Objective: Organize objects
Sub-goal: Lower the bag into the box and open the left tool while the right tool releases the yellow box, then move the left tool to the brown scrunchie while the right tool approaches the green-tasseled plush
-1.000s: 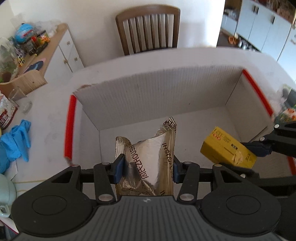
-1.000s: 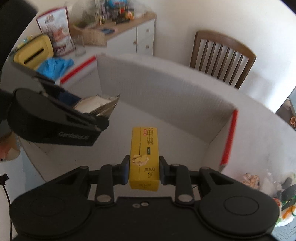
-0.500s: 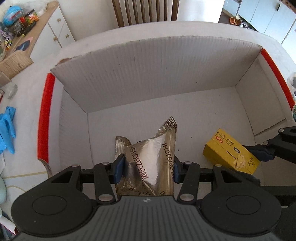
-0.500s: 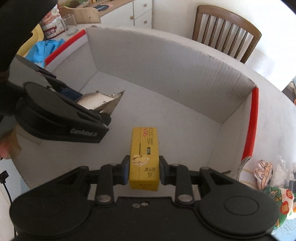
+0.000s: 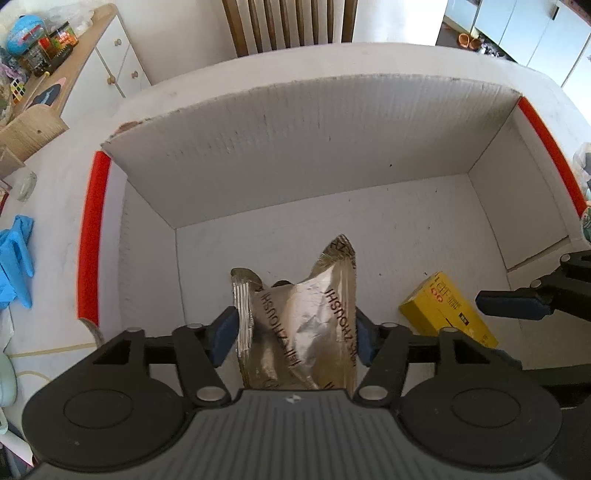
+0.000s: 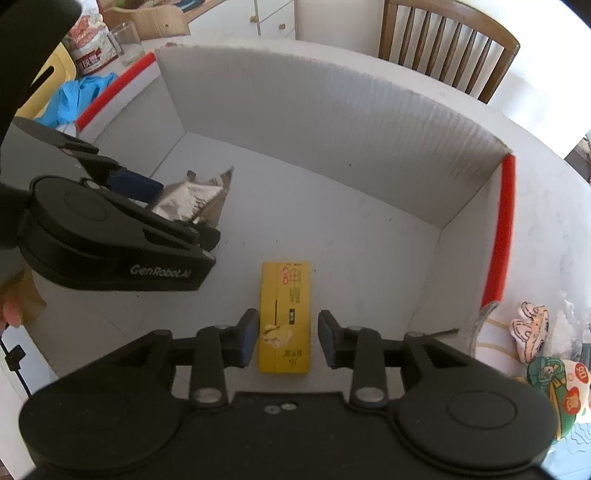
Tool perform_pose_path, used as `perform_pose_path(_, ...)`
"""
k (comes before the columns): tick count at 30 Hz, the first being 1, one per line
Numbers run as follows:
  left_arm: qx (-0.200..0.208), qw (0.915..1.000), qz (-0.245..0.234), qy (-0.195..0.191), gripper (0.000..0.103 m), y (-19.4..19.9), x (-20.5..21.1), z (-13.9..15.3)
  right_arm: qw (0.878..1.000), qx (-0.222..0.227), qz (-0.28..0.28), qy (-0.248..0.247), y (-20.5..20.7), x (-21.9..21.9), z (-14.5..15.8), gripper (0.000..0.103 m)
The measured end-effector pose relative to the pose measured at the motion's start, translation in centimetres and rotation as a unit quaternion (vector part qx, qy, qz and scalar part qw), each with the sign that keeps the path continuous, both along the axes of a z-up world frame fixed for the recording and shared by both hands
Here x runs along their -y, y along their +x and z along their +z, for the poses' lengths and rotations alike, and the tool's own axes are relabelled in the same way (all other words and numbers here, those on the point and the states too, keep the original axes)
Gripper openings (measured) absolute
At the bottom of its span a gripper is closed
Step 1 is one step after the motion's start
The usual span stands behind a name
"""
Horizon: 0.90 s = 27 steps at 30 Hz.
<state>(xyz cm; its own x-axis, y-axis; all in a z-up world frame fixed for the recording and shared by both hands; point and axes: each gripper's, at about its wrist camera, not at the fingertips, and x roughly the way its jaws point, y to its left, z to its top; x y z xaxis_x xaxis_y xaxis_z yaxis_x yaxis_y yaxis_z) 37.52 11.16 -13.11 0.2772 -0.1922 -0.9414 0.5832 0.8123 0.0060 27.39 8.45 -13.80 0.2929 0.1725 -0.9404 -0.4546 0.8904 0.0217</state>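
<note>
White cardboard box (image 5: 306, 147) on a table. Right gripper (image 6: 287, 338), jaws just parted, straddles the yellow carton (image 6: 284, 317) lying on the box floor. Left gripper (image 5: 295, 332), jaws widening, loosely flanks the foil pouch (image 5: 303, 317). Risk: withdrawing pads could snag and drag either item.

White tabletop (image 5: 55, 229), lit bright and even. Wooden slat-back chair (image 6: 443, 40) at 12 o'clock against a plain pale wall (image 5: 177, 29). White drawer cabinet (image 5: 122, 62) with wooden top at 10 o'clock, cluttered with jars and toys. White cupboard doors (image 5: 532, 33) at 2 o'clock, floor there too dim to read.
</note>
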Motion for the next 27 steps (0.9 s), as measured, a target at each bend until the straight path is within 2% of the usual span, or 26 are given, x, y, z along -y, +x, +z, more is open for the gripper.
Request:
perform_pose_path(2,0.003,1.0000,0.004,-0.003,0.064,-0.3,-0.3,0.4,1.000,0.005,0.002,0.005,0.1,-0.1,0.7,0.041)
perform_pose_path(13,0.040,0.9976,0.026,-0.049,0.064,-2.0,-1.5,4.6,0.997,0.048,0.019,0.056,-2.5,2.5,5.4,0.048)
perform_pose_path(17,0.067,0.9944,0.039,-0.072,0.064,-3.4,-1.8,6.5,0.995,0.072,0.024,0.071,-3.4,3.3,7.8,0.048)
perform_pose_path(27,0.118,0.9856,0.048,-0.111,0.064,-8.1,-1.4,10.8,0.989,0.111,0.022,0.093,-6.3,7.2,10.8,0.051)
